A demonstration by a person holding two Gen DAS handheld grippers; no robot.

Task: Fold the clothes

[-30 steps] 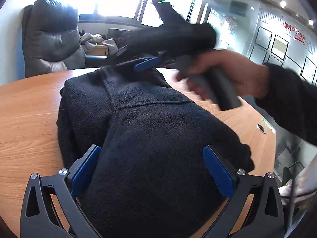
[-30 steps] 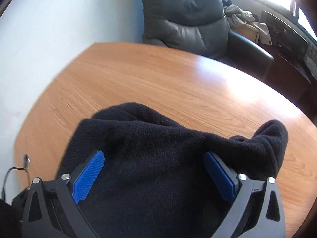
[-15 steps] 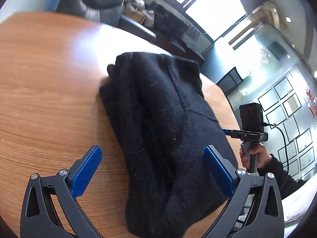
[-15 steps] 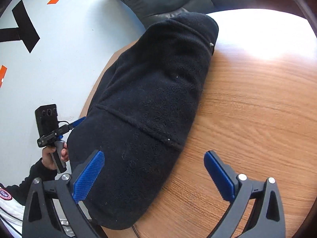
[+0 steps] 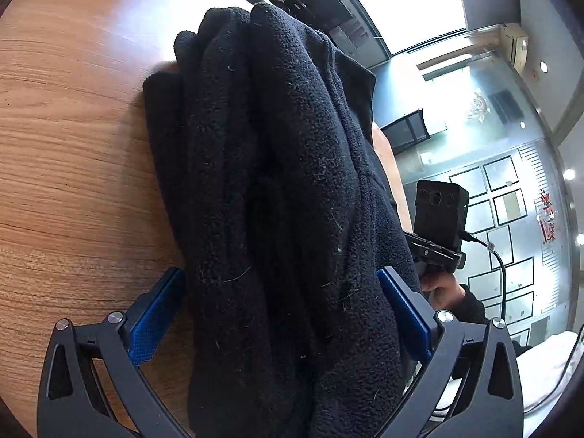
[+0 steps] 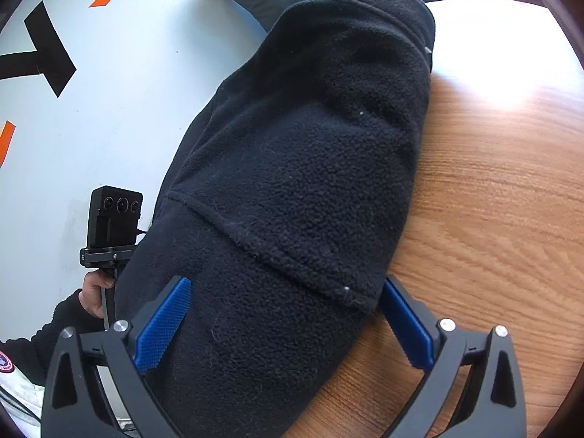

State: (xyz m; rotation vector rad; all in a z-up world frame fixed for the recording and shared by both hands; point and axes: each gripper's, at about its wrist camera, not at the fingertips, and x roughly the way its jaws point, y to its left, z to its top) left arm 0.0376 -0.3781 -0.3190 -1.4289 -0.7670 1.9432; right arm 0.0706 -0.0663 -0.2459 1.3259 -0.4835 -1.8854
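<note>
One black fleece garment [image 5: 292, 182] is lying folded into a thick bundle on the wooden tabletop [image 5: 73, 146], its layered edges stacking up along one side. Both tools are straddling it from opposite ends: the left tool [image 5: 281, 325] is spreading its blue pads wide around the bundle, and the right tool [image 6: 284, 325] is doing likewise, neither one pinching the cloth. Beyond the fleece, each view is showing a hand [image 6: 96, 292] gripping the other tool's handle under a black camera block [image 5: 440, 215].
</note>
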